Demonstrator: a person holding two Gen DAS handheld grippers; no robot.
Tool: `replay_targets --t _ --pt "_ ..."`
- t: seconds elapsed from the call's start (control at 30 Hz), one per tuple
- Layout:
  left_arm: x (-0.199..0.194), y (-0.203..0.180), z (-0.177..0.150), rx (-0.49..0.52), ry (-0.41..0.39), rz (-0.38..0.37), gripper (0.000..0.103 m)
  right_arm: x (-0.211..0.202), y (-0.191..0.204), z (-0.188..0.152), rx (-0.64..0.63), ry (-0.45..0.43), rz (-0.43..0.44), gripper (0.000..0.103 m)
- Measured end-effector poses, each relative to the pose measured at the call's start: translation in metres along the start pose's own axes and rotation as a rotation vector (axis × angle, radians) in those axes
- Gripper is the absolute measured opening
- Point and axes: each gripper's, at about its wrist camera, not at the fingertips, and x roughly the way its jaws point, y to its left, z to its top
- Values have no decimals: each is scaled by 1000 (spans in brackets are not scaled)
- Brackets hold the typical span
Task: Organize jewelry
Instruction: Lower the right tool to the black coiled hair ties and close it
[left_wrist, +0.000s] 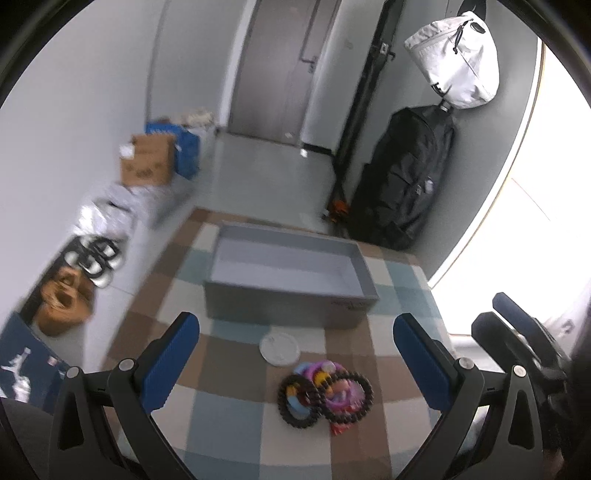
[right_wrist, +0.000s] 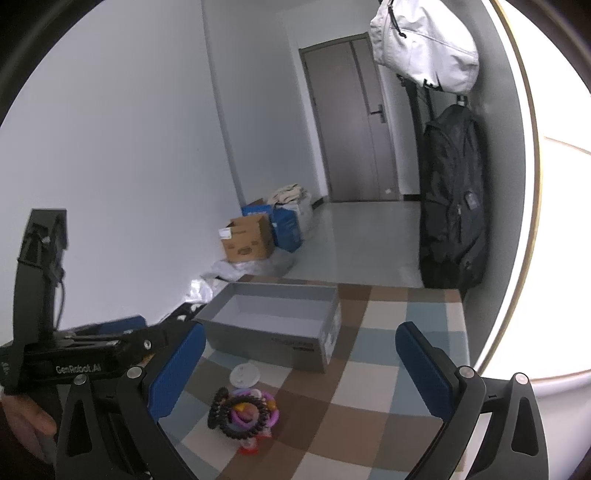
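Blue-padded, the left gripper (left_wrist: 295, 365) and right gripper (right_wrist: 301, 363) are both hanging spread wide, holding nothing. Only the right wrist view is showing a hand (right_wrist: 22, 421). Below, tangled bracelets (left_wrist: 325, 393), black-beaded and pastel, are lying on checkered cloth (left_wrist: 229, 406) beside a white disc (left_wrist: 279, 349), before a grey box (left_wrist: 291, 301).

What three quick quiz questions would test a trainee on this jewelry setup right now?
1. True or false: the grey box already holds bracelets.
2. Which lies nearer the box: (a) the white round lid or (b) the pile of bracelets?
3. What state are the left tool and the right tool in?

Key:
1. False; its interior shows bare.
2. (a); the lid lies between box and pile on the checkered tablecloth.
3. Both open, holding nothing.
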Motion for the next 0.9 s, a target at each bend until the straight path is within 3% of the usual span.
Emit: replay_targets --t 0.17,0.37,0.57,0.83,0.9 --pt "8 12 -11 -11 92 -86 102 6 1 -1 5 24 17 103" --pt "29 20 -29 7 262 -167 102 16 -7 -1 35 65 27 103" --pt "43 27 -36 -44 368 -264 101 22 -16 -2 77 89 35 103" --pt "60 35 -42 -114 410 -341 76 25 -15 -1 66 96 55 103" --pt "60 36 -43 -125 406 -357 74 26 -14 -1 62 99 60 103"
